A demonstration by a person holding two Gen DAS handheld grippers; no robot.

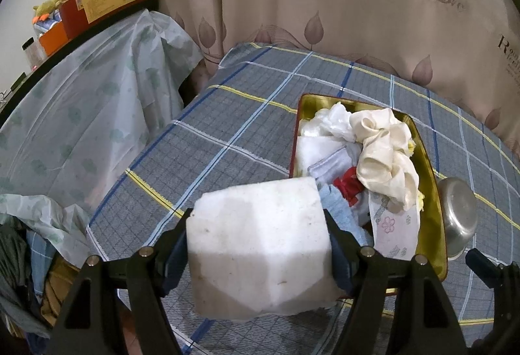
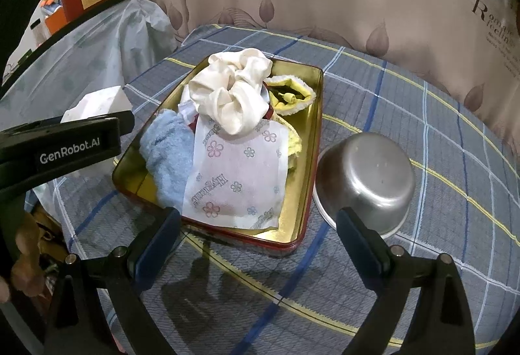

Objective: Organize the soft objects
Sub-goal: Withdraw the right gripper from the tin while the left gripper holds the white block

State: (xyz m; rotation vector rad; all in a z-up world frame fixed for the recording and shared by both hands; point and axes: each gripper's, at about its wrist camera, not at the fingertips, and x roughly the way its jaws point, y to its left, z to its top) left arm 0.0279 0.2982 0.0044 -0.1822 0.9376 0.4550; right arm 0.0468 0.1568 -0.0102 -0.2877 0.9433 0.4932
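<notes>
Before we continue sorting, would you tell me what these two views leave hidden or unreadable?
- Left wrist view: the white foam block held in the left tongs hides the tin's near left corner and most of the blue towel.
- Both views: the cream cloth and the flowered packet hide the items underneath.
- Right wrist view: whether the upturned steel bowl covers anything.
- Both views: small curtain print, blurred.

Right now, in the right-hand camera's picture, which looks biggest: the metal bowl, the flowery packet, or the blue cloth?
1. Flowery packet, about level with 2. metal bowl: too close to rank.
3. Blue cloth, clearly smallest, though partly tucked under the packet.
</notes>
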